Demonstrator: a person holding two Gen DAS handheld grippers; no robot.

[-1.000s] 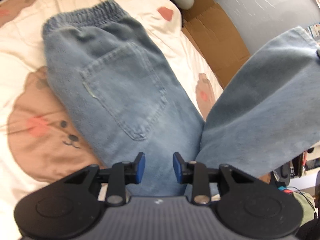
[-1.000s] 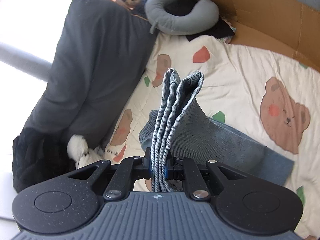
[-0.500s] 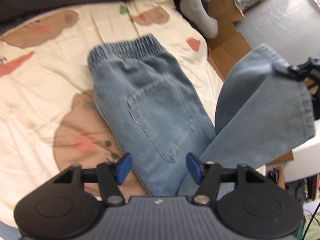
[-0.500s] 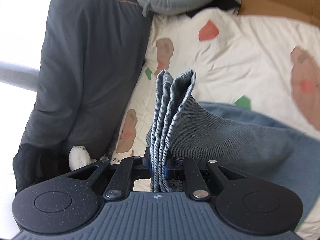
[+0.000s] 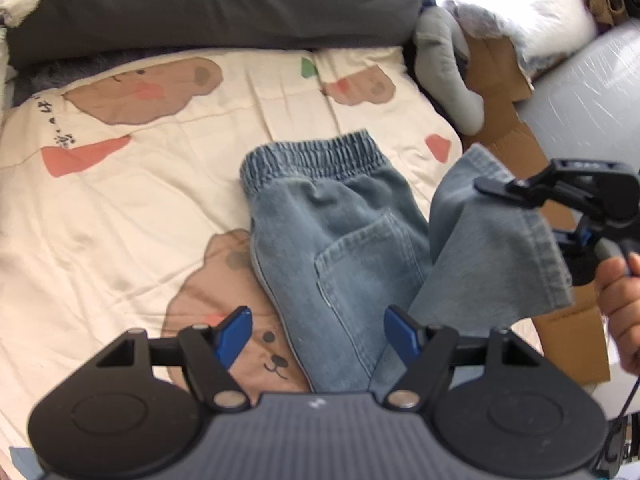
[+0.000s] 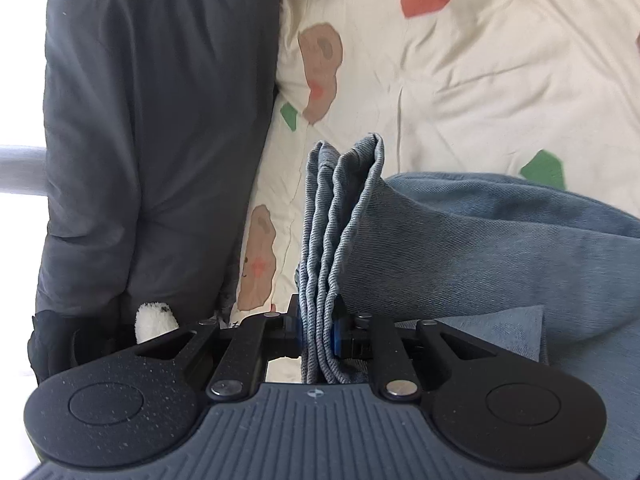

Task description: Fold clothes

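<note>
Bear-print bedsheet (image 5: 120,208), dk grey pillow (image 6: 152,120), cardboard (image 5: 516,136), grey neck pillow (image 5: 444,76)

The left wrist view looks steeply down from above the bedspread (image 5: 120,220) toward the dark pillow (image 5: 200,4), jeans (image 5: 340,248) close below. The right wrist view sits nearer, facing along the bed beside that pillow (image 6: 140,120). Both share jeans (image 6: 480,248), bedspread (image 6: 480,60), pillow

Soft daylight fills both views, blowing out to white glare at the upper right of the left view and the right view's left edge. Fisheye bending curves the edges, and the left view is slightly blurred.
</note>
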